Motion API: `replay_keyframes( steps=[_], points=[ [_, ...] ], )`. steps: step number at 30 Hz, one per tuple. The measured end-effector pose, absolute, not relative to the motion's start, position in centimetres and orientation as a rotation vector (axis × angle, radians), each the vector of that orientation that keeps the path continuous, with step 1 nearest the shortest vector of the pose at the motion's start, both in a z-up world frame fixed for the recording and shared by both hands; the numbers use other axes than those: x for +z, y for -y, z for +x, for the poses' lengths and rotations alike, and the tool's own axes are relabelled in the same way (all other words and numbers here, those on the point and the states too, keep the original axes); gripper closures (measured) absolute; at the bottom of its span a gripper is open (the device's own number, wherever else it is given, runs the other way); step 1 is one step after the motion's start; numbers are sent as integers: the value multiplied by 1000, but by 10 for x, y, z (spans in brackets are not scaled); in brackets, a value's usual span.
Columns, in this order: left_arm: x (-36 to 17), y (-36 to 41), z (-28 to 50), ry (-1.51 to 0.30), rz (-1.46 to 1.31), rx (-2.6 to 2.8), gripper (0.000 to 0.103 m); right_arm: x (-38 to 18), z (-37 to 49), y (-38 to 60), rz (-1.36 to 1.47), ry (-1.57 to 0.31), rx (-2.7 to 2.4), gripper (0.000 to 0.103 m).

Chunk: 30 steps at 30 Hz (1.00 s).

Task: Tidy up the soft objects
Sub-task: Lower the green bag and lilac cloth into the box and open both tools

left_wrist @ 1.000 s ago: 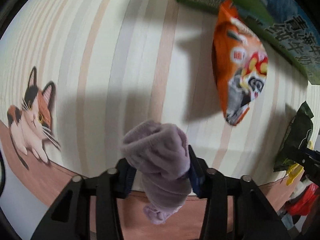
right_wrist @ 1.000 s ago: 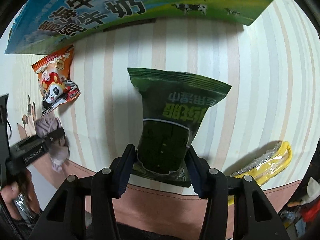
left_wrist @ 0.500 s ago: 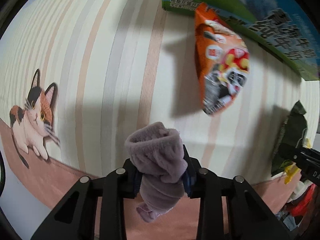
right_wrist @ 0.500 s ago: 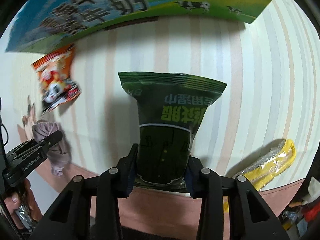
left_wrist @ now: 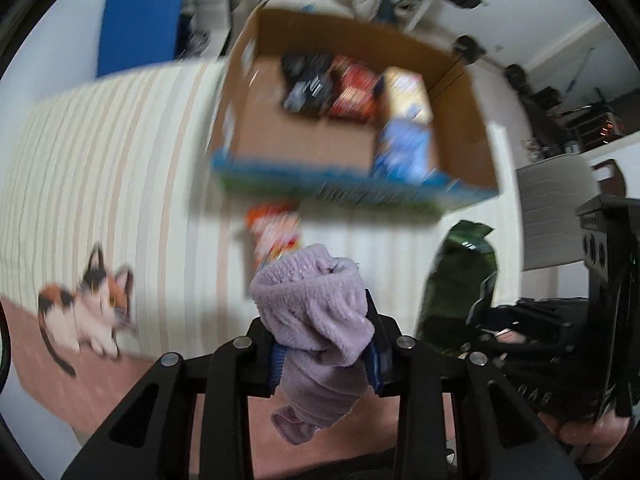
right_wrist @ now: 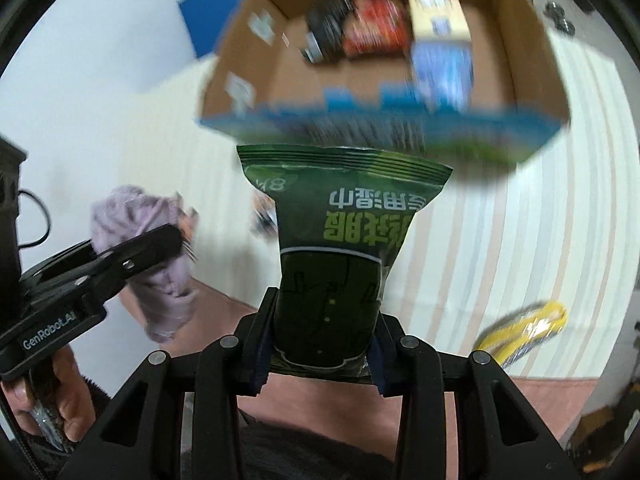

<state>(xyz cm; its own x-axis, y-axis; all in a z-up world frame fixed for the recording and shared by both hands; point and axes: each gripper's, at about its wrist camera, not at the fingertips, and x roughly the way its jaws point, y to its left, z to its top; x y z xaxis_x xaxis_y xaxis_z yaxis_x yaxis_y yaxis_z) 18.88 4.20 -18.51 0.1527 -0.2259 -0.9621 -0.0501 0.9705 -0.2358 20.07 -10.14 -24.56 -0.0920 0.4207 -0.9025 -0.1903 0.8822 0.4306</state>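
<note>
My left gripper (left_wrist: 326, 354) is shut on a rolled lilac fleece sock (left_wrist: 316, 320), held up above the striped mat; it also shows in the right wrist view (right_wrist: 140, 216). My right gripper (right_wrist: 320, 354) is shut on a dark green snack bag (right_wrist: 340, 248), also lifted; the bag shows at the right of the left wrist view (left_wrist: 460, 276). An open cardboard box (left_wrist: 476, 128) with blue-green printed sides stands ahead of both grippers; it also shows in the right wrist view (right_wrist: 244, 52) and holds several packets. The view is motion-blurred.
An orange snack bag (left_wrist: 276, 236) lies on the striped mat (left_wrist: 100, 152) in front of the box. A yellow packet (right_wrist: 528, 332) lies at the right. A cat picture (left_wrist: 84, 312) is printed on the mat's left. Room furniture stands behind the box.
Both grippers have risen and tilted up with their loads. The box's open inside is now in view, where before only its printed side showed above the mat.
</note>
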Motion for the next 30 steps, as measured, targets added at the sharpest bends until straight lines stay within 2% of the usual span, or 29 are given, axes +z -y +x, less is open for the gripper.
replay_keyframes(
  steps=[5,9,17,22,30],
  points=[
    [-164,-51,254,-1368,-175,-131,74,-203,248,102,195,-1495,506,62],
    [-178,-60,312,-1413,-194,-124,74,-200,299,96,198,-1482,464,62],
    [-254,-64,390,-1582,-231,-98,74,-250,368,76,179,-1581,366,62],
    [-299,-64,403,-1667,-231,-91,74,-300,378,69,144,-1661,325,62],
    [-328,-60,402,-1710,-197,-106,71,-336,385,67,120,-1707,294,62]
  ],
)
